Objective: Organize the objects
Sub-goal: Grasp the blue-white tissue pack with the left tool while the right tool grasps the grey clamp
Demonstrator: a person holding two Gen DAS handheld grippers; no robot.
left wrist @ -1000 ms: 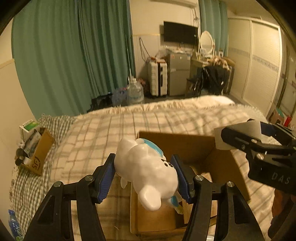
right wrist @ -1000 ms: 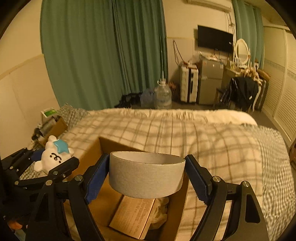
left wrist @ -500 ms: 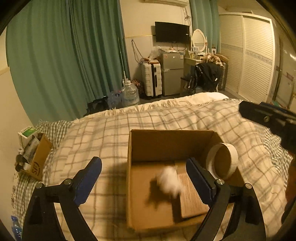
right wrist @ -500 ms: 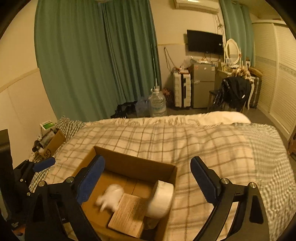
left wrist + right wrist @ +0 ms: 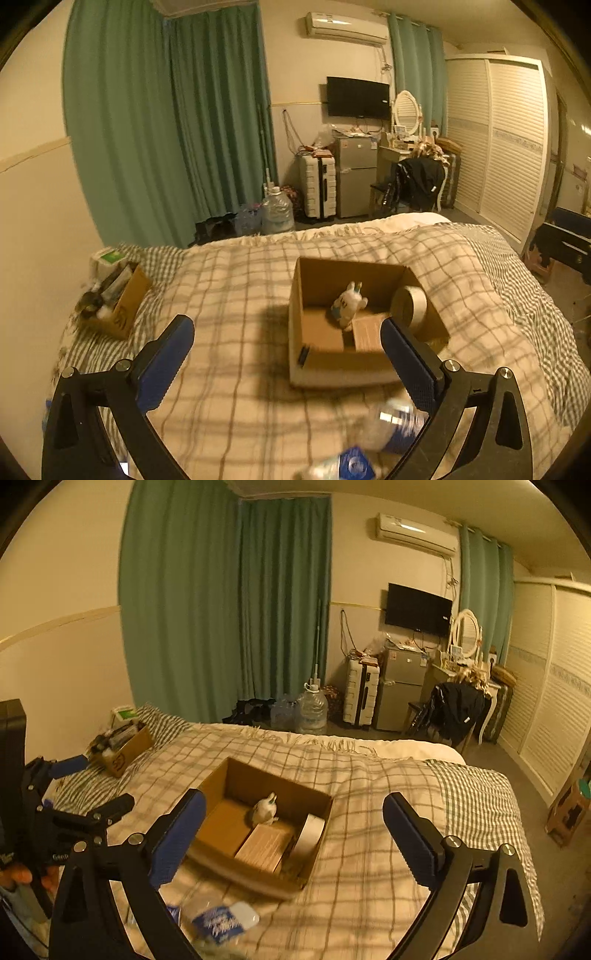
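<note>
An open cardboard box [image 5: 295,295] [image 5: 317,843] sits on the checked bed. Inside it lie a white bear toy [image 5: 347,304] [image 5: 264,808], a grey tape roll [image 5: 408,308] [image 5: 310,834] against the right wall, and a brown book [image 5: 367,332] [image 5: 264,847]. My left gripper [image 5: 288,354] is open and empty, held back from the box's near side. My right gripper [image 5: 293,830] is open and empty, above the box's near corner. The left gripper also shows at the left edge of the right wrist view [image 5: 74,790].
Plastic bottles with blue labels [image 5: 395,424] [image 5: 221,921] lie on the blanket near me. A small cardboard box of clutter [image 5: 118,302] [image 5: 122,747] sits at the bed's far left. Beyond the bed are curtains, a water jug [image 5: 277,214], a suitcase and a fridge.
Both grippers opened and let go: the bear toy and the tape roll dropped into the box. Both grippers then drew back and up from the box.
</note>
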